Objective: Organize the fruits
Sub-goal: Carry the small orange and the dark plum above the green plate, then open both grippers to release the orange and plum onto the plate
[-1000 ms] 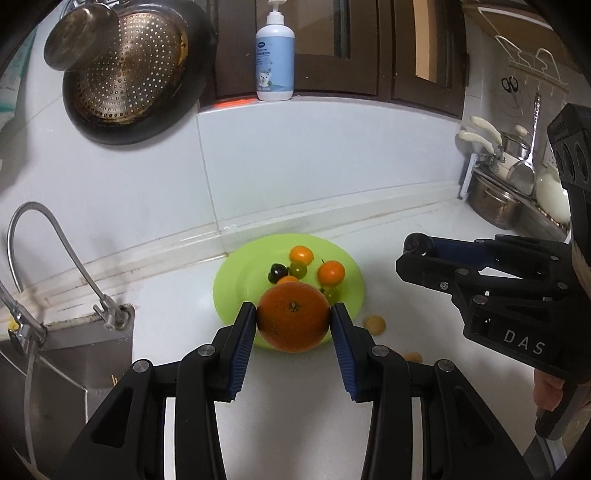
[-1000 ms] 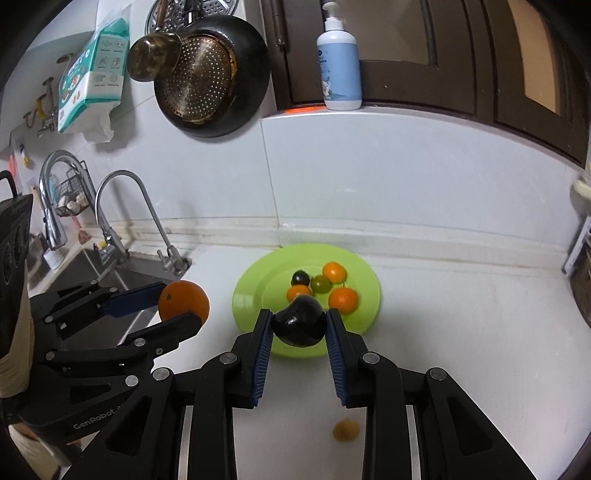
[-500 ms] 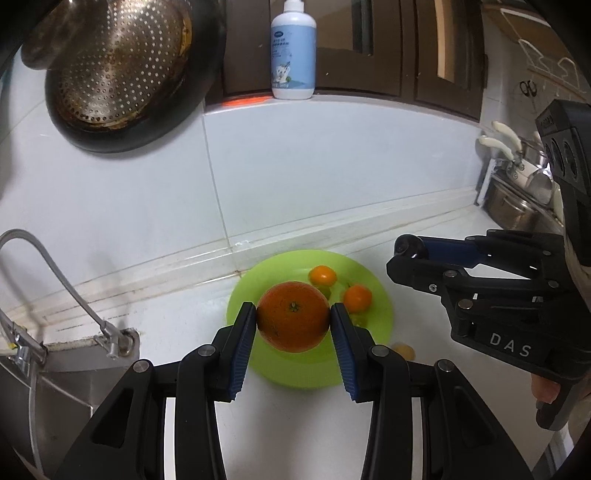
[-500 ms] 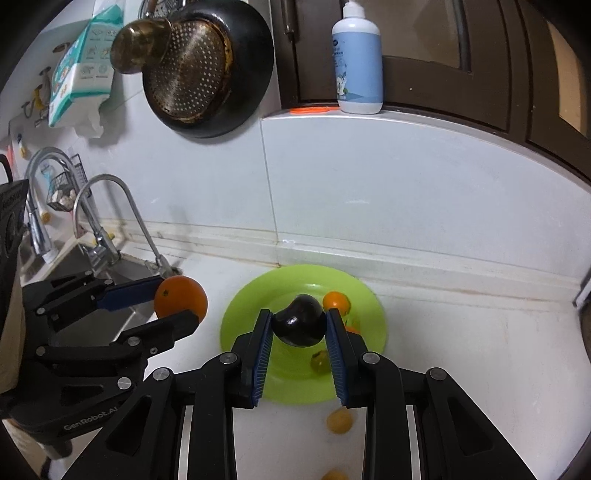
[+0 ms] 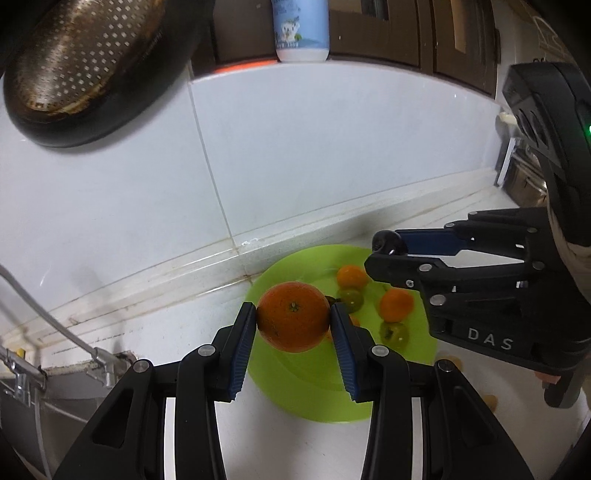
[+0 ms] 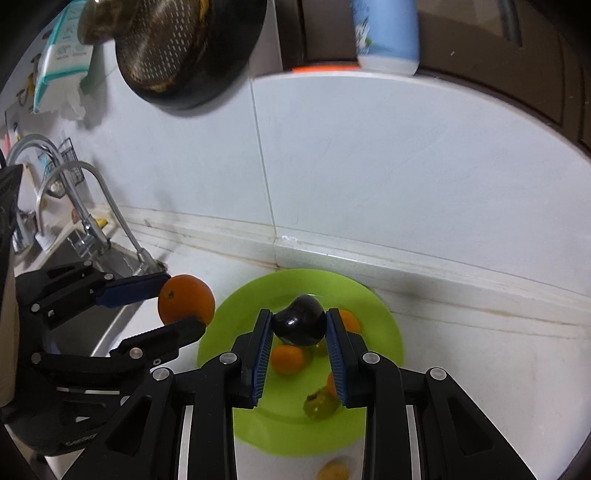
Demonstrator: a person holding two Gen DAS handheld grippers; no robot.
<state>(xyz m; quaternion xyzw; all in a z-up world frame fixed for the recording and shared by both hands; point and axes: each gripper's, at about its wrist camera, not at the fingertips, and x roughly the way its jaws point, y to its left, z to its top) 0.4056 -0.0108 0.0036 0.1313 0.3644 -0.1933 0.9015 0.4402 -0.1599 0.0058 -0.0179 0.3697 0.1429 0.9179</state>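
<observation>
My left gripper (image 5: 293, 314) is shut on a large orange (image 5: 293, 317), held above the left rim of a lime green plate (image 5: 295, 384). My right gripper (image 6: 299, 325) is shut on a glossy black fruit (image 6: 300, 325) over the same plate (image 6: 384, 339). On the plate lie small orange fruits (image 5: 396, 304) (image 6: 288, 359) and small green ones (image 5: 351, 298) (image 6: 320, 406). In the right wrist view the left gripper (image 6: 184, 299) shows at the left with its orange (image 6: 186, 300). The right gripper (image 5: 386, 245) appears at the right of the left wrist view with the black fruit (image 5: 386, 242).
A sink with a faucet (image 6: 96, 206) lies left of the plate. A perforated pan (image 5: 92, 59) hangs on the tiled wall and a soap bottle (image 5: 301, 27) stands on the ledge. A small yellowish fruit (image 6: 334, 470) lies on the counter in front of the plate; another (image 5: 452, 363) lies at its right.
Both grippers have moved forward toward the wall and slightly down, each still holding its fruit. The plate now sits closer and lower in both views.
</observation>
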